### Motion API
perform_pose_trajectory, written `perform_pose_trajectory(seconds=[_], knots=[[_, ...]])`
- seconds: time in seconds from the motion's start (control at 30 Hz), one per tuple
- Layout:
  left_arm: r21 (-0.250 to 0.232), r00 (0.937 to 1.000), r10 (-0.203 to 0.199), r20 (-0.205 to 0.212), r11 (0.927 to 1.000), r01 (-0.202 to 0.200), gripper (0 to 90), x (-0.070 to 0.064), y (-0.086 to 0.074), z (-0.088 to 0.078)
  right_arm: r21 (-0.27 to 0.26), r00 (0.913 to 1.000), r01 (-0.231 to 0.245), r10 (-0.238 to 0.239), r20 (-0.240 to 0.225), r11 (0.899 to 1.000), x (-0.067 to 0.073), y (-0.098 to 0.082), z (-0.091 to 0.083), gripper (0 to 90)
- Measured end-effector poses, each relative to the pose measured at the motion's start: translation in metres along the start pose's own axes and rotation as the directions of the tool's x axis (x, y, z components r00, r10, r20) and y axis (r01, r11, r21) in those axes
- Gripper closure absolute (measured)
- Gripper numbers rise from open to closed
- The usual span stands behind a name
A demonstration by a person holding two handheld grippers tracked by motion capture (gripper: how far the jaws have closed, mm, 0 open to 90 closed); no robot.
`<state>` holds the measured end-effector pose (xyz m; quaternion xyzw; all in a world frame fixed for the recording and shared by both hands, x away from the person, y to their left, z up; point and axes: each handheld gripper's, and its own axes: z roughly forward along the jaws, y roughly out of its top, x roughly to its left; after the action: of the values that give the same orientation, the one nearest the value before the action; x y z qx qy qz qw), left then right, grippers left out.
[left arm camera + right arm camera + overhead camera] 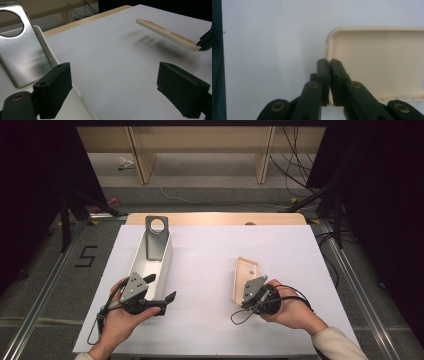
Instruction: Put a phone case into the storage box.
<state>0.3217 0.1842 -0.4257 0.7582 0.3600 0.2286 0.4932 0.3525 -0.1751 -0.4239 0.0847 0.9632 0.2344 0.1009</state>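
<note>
Two hands: low over the worktop (210, 265), forearms entering from below.
Left gripper (161, 293): fingers spread wide, empty, beside white tray (165, 265).
Right gripper (329, 65): fingers clamped on cream case (377, 62) rim, case lifted aslant.

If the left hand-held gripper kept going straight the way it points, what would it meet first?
The left hand-held gripper stands open over the bare table. Straight ahead the way looks free; the tray passes on one side, the cream case on the other. Depth is unclear.

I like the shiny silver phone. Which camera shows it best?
The left gripper view: the silver phone is close and large there, leaning in the white box, its round hole plain. The high view shows it small and far. The right gripper view faces the cream case.
</note>
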Motion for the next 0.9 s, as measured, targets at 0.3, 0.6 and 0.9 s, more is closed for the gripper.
perform_pose_trajectory(seconds=[0.3, 0.6, 0.9], knots=[[-0.037, 0.998, -0.062, 0.01, 0.9974, 0.062, 15.1, 0.001, 0.023, 0.004, -0.039, 0.9995, 0.009, -0.008, 0.031, 0.999, 0.006, 0.008, 0.001, 86.9], [0.002, 0.9956, -0.055, 0.075, 0.9985, 0.055, 16.9, -0.006, 0.047, 0.025, -0.052, 0.999, 0.035, -0.033, 0.029, 0.998, 0.016, 0.019, 0.003, 87.0], [0.076, 0.992, -0.017, 0.125, 0.9971, 0.008, 18.2, -0.016, 0.07, 0.06, -0.058, 0.9973, 0.067, -0.066, 0.034, 0.996, 0.025, 0.028, 0.003, 87.1]])
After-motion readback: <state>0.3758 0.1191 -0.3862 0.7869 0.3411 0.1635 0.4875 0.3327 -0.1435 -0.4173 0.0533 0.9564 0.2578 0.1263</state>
